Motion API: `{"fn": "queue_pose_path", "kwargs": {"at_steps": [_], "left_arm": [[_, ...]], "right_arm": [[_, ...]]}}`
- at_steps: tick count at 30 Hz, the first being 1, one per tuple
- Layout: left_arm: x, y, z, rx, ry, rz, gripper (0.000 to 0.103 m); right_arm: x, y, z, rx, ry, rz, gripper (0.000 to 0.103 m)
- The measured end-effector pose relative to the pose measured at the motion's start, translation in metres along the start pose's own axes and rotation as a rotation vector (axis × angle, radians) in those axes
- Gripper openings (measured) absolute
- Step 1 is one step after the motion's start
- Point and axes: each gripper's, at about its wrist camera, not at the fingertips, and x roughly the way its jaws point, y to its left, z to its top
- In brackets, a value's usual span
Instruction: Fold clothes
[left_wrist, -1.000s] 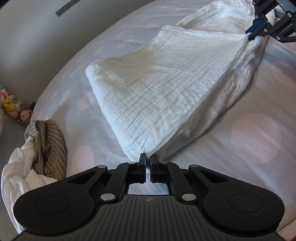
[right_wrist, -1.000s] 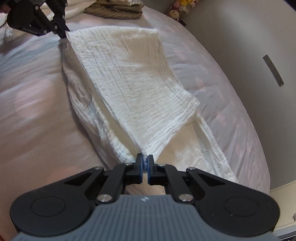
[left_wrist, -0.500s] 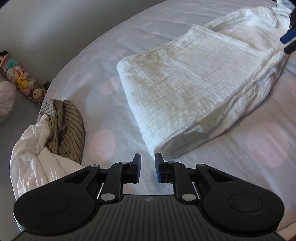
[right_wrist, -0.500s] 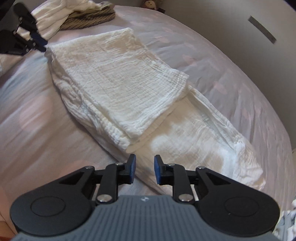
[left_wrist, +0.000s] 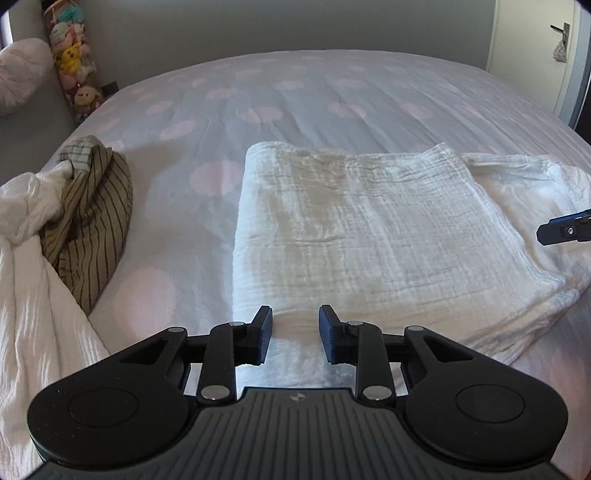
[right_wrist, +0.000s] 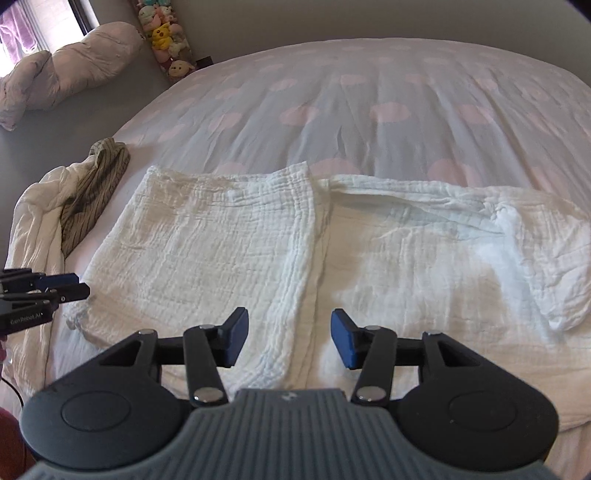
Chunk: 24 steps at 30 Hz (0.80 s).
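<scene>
A white crinkled muslin garment lies partly folded on the bed; in the right wrist view its folded layer covers the left half and a single layer spreads to the right. My left gripper hovers over the garment's near edge, jaws opening, nothing between them. My right gripper hangs above the fold's edge, jaws opening wider, pads clear of the cloth. The left gripper shows at the right wrist view's left edge; one fingertip of the right gripper shows at the left wrist view's right edge.
A brown striped garment and a white crumpled cloth are piled left of the folded piece. The bed sheet is grey with pink dots. Plush toys and a pink pillow sit beyond the bed's far left.
Both grippers let go of the garment's corners, opened and drew back and up. Both views rolled, so the bed now appears level. The folded layer lies flat where it was dropped.
</scene>
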Motion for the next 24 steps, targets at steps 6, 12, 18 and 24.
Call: {"fn": "queue_pose_path", "kwargs": {"at_steps": [6, 12, 18, 24], "left_arm": [[0.017, 0.007, -0.013, -0.028, 0.013, -0.009, 0.026], [0.021, 0.004, -0.016, -0.011, -0.01, -0.009, 0.026], [0.02, 0.004, -0.016, -0.013, -0.024, -0.009, 0.026], [0.007, 0.006, -0.018, -0.036, -0.064, -0.011, 0.026]], "right_arm": [[0.033, -0.01, 0.008, 0.06, 0.032, 0.0, 0.053], [0.057, -0.024, 0.015, 0.196, 0.036, 0.038, 0.054], [0.063, 0.002, 0.021, 0.137, 0.027, 0.053, 0.023], [0.046, 0.003, 0.023, 0.158, -0.02, 0.051, 0.009]]}}
